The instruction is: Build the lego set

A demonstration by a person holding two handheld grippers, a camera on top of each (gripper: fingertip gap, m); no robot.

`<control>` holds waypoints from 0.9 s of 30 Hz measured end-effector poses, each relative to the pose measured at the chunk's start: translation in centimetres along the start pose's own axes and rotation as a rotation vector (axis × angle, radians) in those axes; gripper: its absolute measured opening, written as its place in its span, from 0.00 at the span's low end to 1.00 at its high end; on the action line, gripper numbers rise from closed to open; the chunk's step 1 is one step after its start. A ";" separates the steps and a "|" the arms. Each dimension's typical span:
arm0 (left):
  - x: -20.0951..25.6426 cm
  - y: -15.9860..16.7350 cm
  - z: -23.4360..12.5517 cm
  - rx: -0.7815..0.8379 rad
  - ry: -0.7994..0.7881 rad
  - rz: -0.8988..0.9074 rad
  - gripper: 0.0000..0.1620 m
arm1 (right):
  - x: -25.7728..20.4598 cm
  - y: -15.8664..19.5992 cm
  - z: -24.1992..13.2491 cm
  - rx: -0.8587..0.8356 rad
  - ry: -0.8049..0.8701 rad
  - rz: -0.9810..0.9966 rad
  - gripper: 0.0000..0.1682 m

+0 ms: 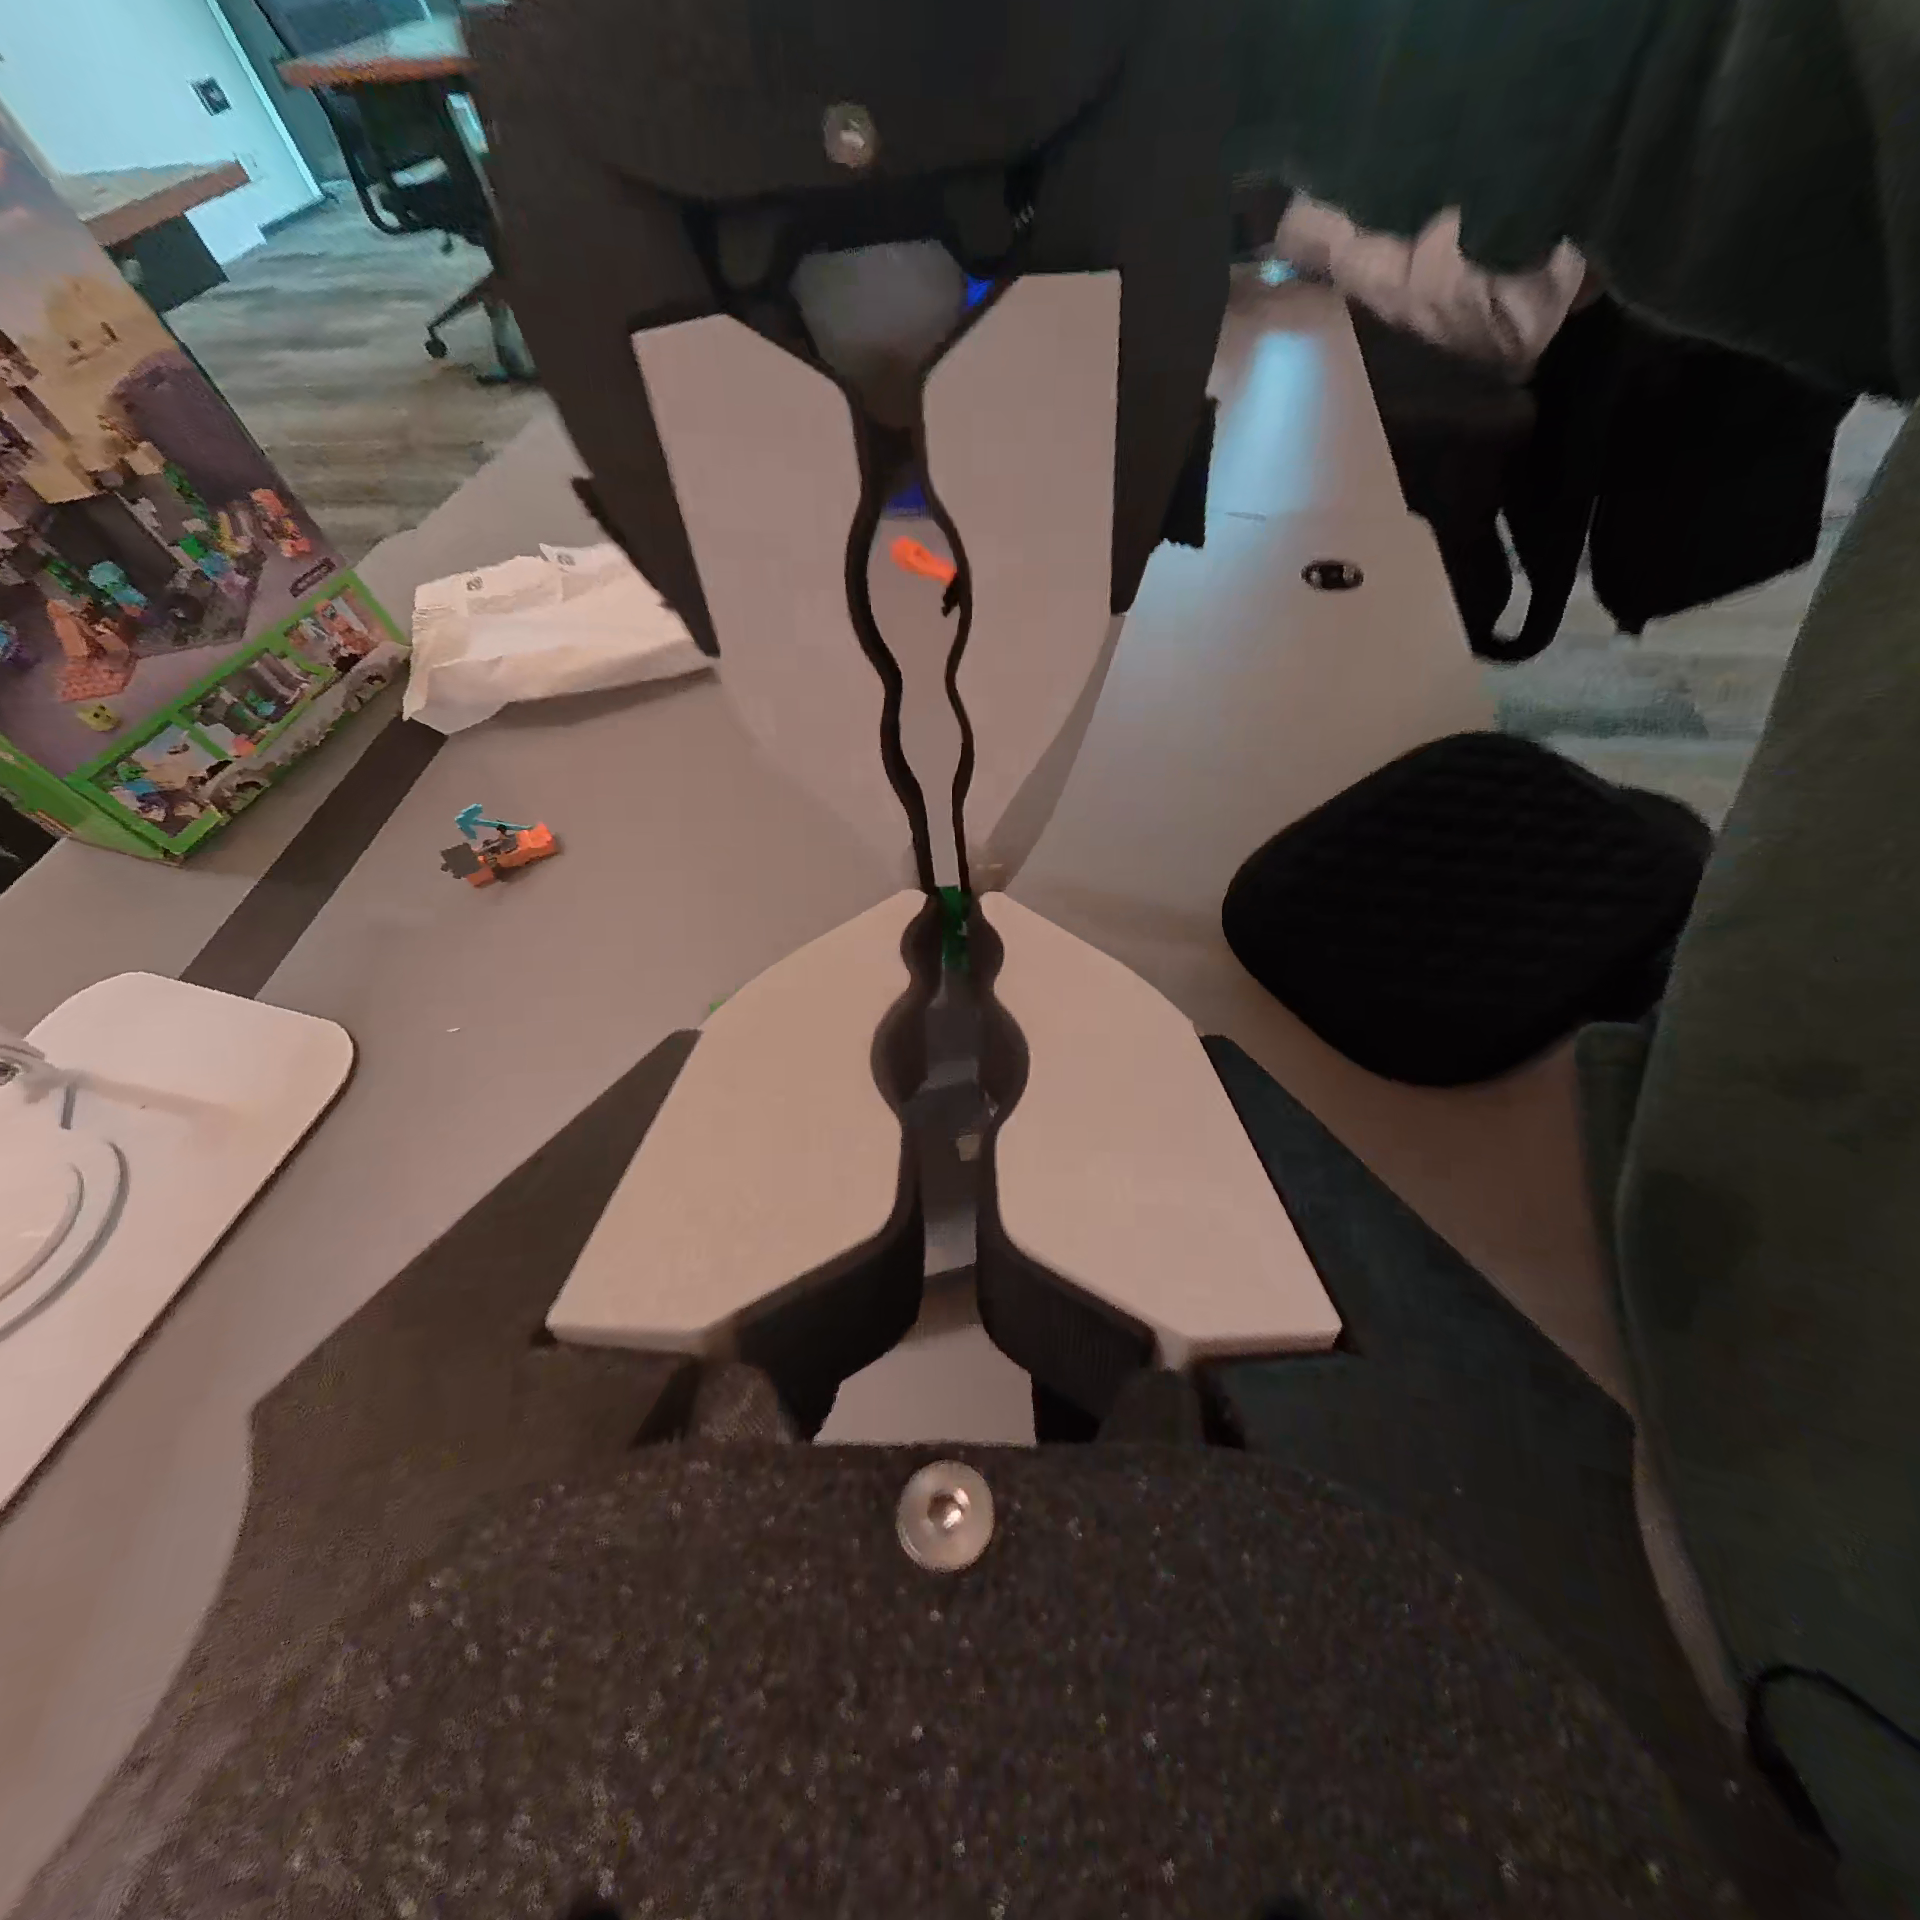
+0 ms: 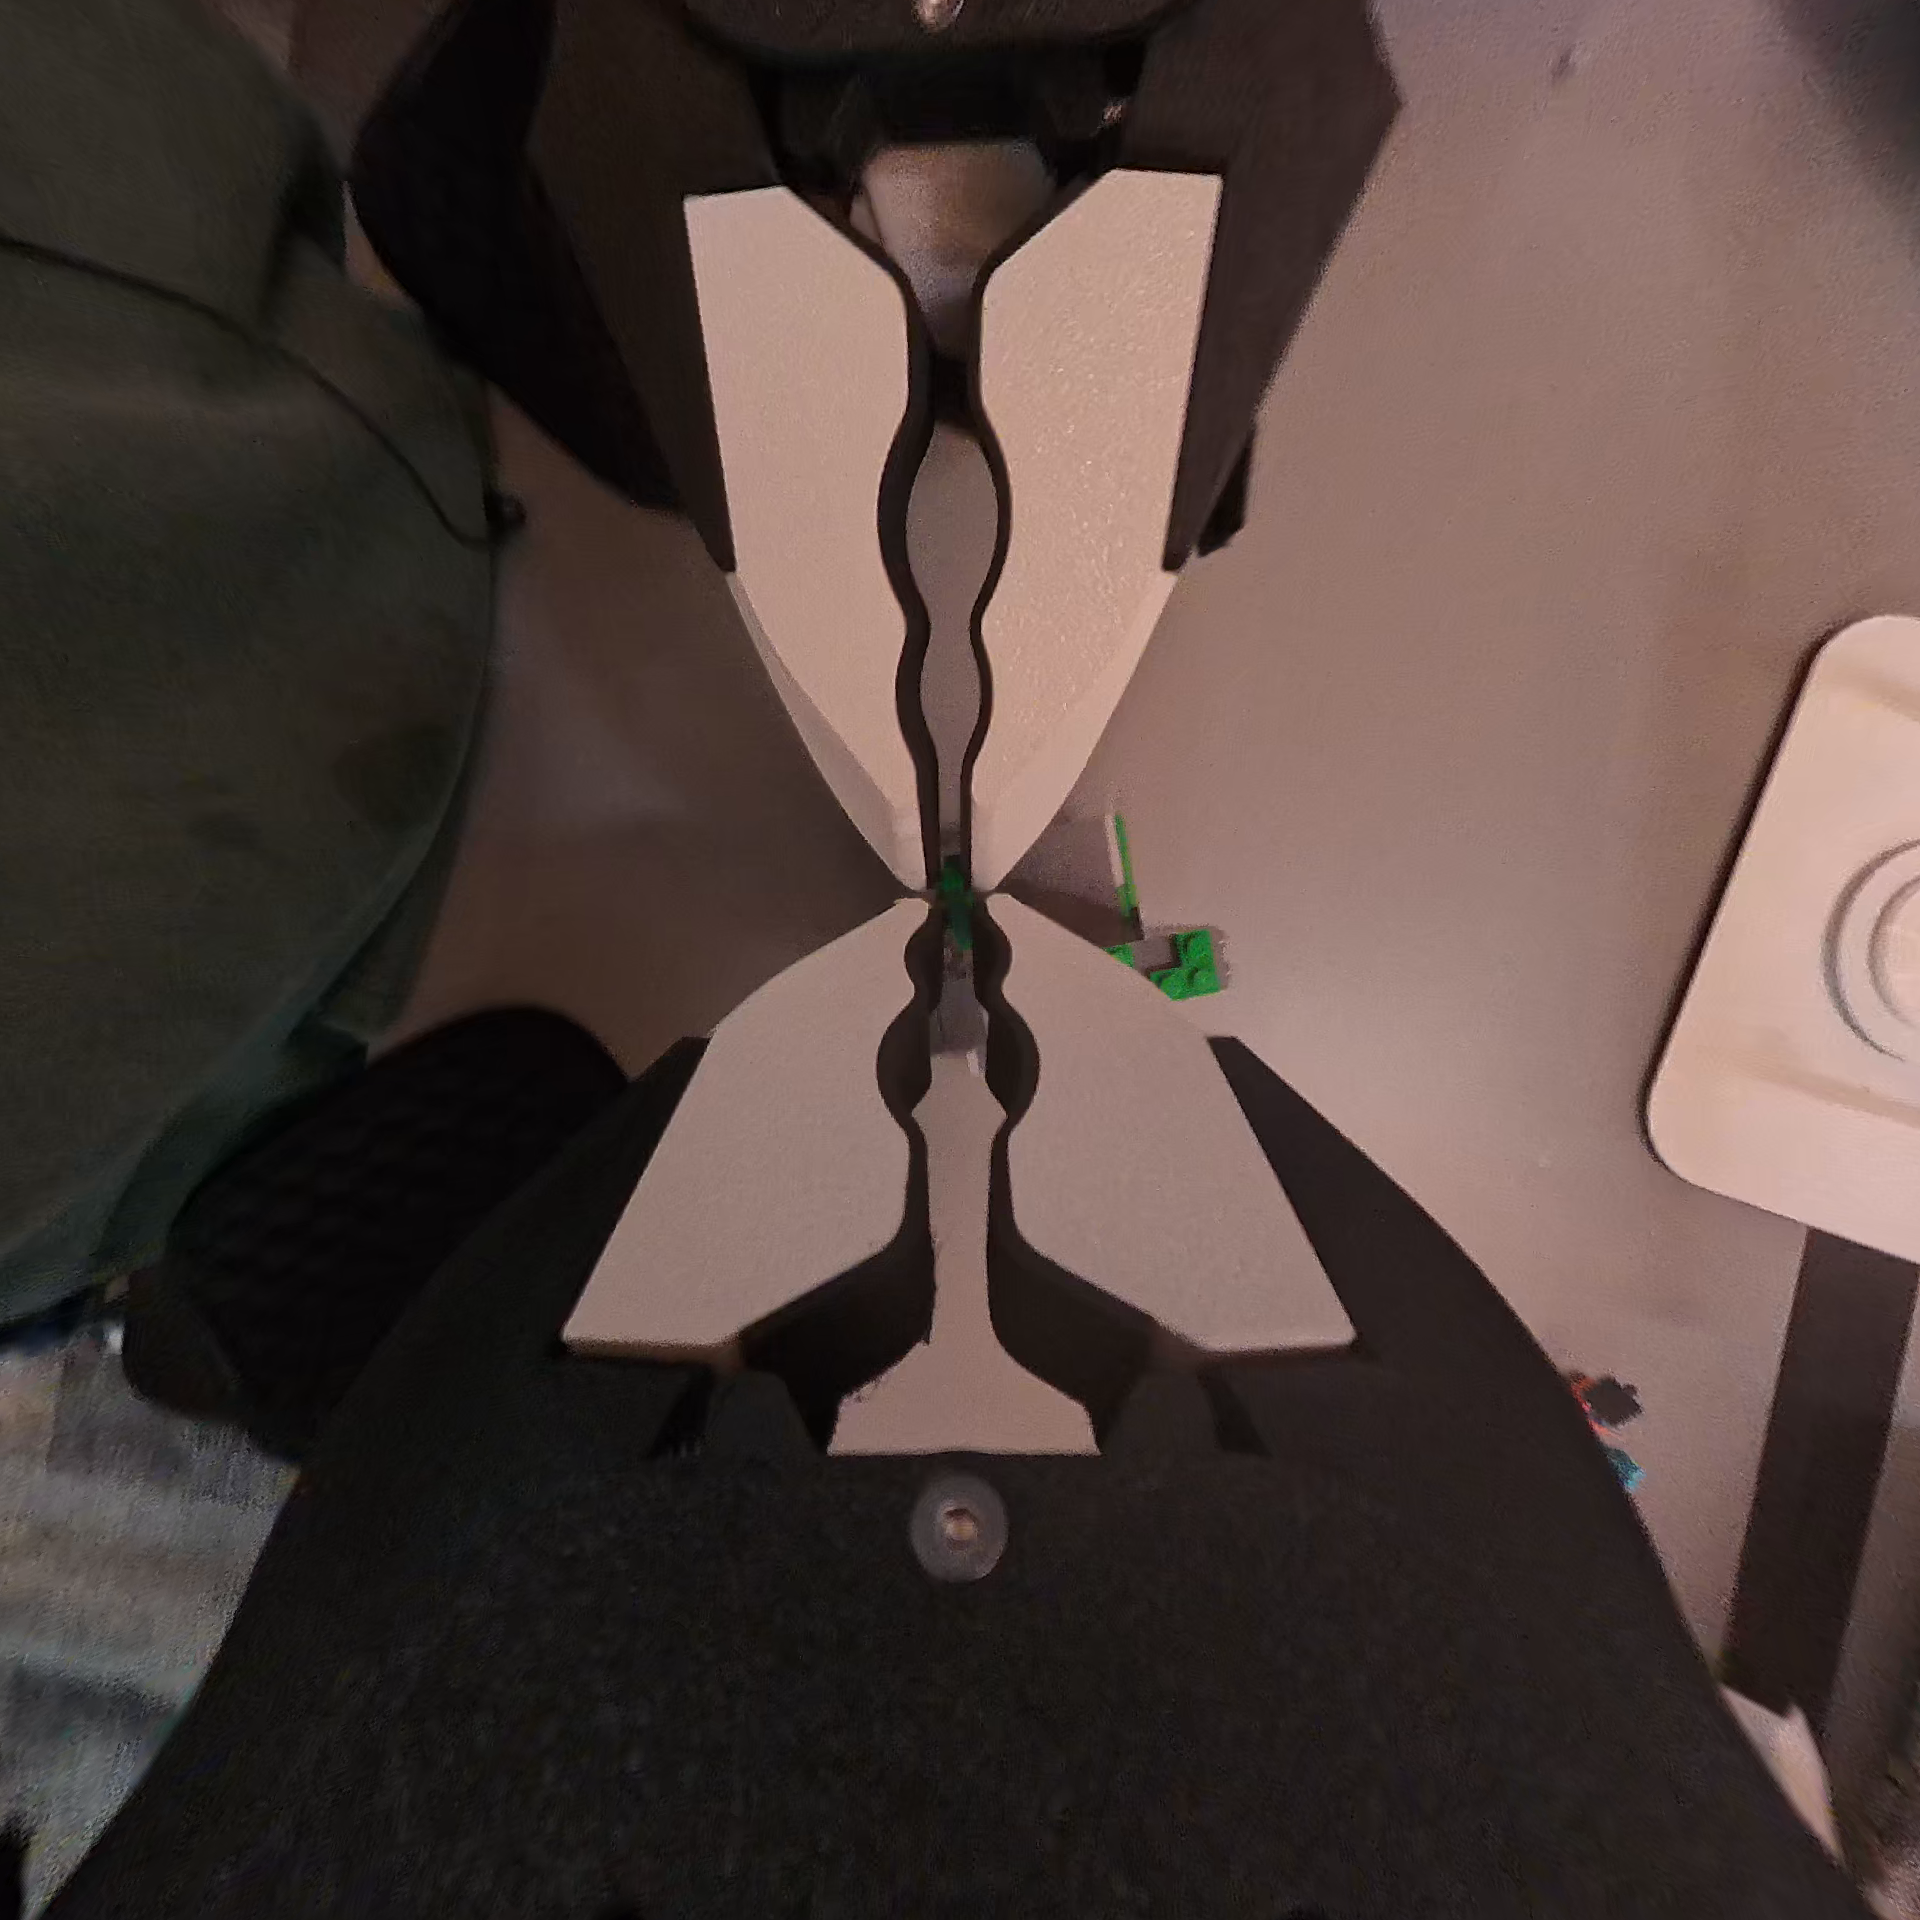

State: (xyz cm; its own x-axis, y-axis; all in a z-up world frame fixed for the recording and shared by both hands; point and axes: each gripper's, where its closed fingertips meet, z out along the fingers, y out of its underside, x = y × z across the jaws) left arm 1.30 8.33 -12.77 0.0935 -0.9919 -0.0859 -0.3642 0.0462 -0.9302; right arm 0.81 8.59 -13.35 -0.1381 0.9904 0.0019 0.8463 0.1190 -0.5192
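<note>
Lego piece (image 1: 954,920) sat pinched tip-to-tip btwn your L gripper (image 1: 951,914) & R gripper (image 2: 954,904), both clamped on it, long axis running along the fingers.

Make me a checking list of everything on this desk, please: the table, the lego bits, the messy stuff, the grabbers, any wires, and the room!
Surface: grey table, dark strip across it.
Job's things: small green piece pinched between both grippers; green bricks lying on the table; orange figure; set box.
Clutter: white bags, black pouch, white pad.
Grippers: left gripper and right gripper meet tip to tip, both shut.
Cables: nothing seen.
Surroundings: office chair, desks behind.
</note>
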 end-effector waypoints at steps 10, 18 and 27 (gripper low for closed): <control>-1.5 -2.6 -2.4 0.479 0.102 -0.421 0.02 | 0.1 -2.5 -0.9 0.714 -0.097 0.291 0.08; -2.0 -2.9 -2.9 0.583 0.164 -0.552 0.02 | 1.2 -3.3 -1.8 0.993 -0.145 0.438 0.03; -2.4 -1.0 -1.9 0.389 0.058 -0.343 0.08 | 1.3 -1.5 -0.8 0.801 -0.199 0.507 0.01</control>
State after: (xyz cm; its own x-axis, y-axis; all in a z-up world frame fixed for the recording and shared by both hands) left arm -0.30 10.42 -10.97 0.0916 -0.9621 0.2570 0.0507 -0.2533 -0.9661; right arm -0.22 9.71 -11.84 0.0000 0.8725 -0.4886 0.2380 -0.4746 -0.8474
